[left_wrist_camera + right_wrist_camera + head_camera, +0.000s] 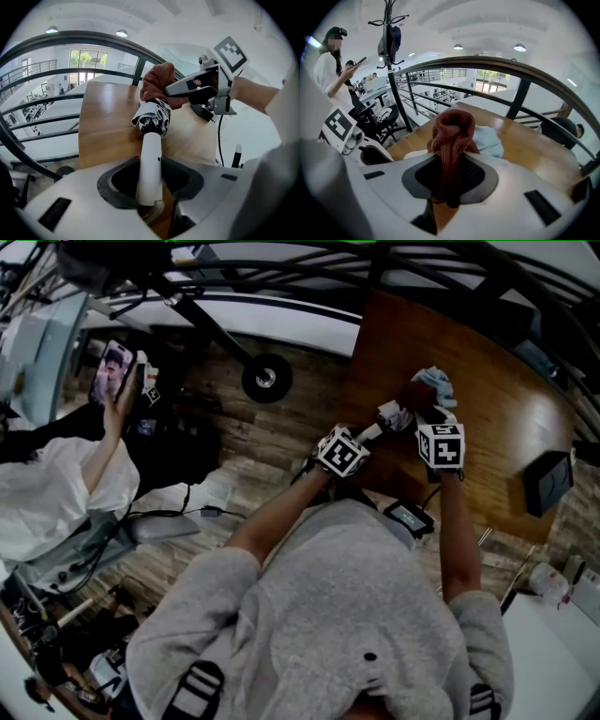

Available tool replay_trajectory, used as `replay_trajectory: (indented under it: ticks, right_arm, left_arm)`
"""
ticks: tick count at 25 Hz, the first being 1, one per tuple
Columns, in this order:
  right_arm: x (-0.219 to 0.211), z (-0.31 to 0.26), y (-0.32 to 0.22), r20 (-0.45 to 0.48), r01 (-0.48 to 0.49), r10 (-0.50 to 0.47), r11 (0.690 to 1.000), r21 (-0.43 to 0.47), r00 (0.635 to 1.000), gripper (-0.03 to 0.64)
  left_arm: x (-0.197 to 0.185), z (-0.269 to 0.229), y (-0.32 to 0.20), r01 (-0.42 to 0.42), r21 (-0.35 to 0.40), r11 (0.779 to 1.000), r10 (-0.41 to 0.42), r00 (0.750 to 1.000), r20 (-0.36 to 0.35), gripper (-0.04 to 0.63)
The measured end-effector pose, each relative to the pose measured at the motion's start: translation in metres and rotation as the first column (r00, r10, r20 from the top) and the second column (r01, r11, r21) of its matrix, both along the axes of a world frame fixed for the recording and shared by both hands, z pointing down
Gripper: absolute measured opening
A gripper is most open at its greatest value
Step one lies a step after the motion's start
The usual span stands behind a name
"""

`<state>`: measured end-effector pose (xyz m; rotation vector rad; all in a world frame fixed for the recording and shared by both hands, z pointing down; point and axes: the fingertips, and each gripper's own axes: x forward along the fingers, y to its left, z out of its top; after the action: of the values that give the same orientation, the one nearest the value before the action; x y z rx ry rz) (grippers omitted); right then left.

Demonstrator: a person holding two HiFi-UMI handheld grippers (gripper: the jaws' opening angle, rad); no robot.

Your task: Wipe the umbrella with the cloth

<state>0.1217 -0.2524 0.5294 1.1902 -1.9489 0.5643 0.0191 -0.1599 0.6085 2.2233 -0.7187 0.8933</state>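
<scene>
The left claw grips the folded umbrella by its handle, canopy pointing far; the right claw pinches the rust cloth there.

Umbrella: canopy was black-and-white patterned, handle plain white. Cloth was rust-red, ribbed knit. Second cloth was pale blue. Desk was warm brown wood grain. Sweatshirt was grey. Marker cube was white with black squares.
</scene>
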Motion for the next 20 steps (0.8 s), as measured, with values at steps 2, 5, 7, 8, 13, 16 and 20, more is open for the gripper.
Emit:
replay_trajectory:
  ticks: [2,5,7,8,13,16,20]
  right_arm:
    - [0.028,-0.005,-0.011,-0.049,-0.041,0.043,0.998,0.037,0.998,0.089]
    - [0.075,-0.013,-0.03,-0.126,-0.141,0.154,0.984,0.106,0.98,0.089]
    - [0.111,-0.018,-0.04,-0.192,-0.221,0.247,0.964,0.147,0.95,0.089]
    - [0.127,-0.018,-0.041,-0.217,-0.258,0.288,0.954,0.155,0.933,0.089]
    - [0.112,0.019,-0.026,-0.151,-0.266,0.27,0.963,0.049,0.951,0.089]
    - [0.082,0.025,-0.025,-0.187,-0.176,0.185,0.982,0.064,0.965,0.089]
    - [0.05,0.024,-0.014,-0.132,-0.134,0.138,0.99,0.038,0.982,0.087]
  left_arm:
    - [0.002,0.0,0.001,0.0,-0.007,1.0,0.0,1.0,-0.01,0.152]
    - [0.003,0.0,0.002,-0.002,-0.01,1.0,0.002,1.0,-0.009,0.152]
    - [0.004,0.0,0.003,-0.007,-0.009,1.0,0.007,1.0,0.0,0.152]
    - [0.004,0.001,0.004,-0.011,-0.01,1.0,0.011,1.0,0.009,0.152]
    - [0.0,0.009,0.011,-0.016,-0.027,1.0,0.017,1.0,0.022,0.152]
    - [-0.001,0.007,0.002,-0.013,-0.003,1.0,0.013,1.0,0.026,0.152]
    - [0.003,0.01,0.002,0.008,-0.031,0.999,-0.009,1.0,-0.014,0.152]
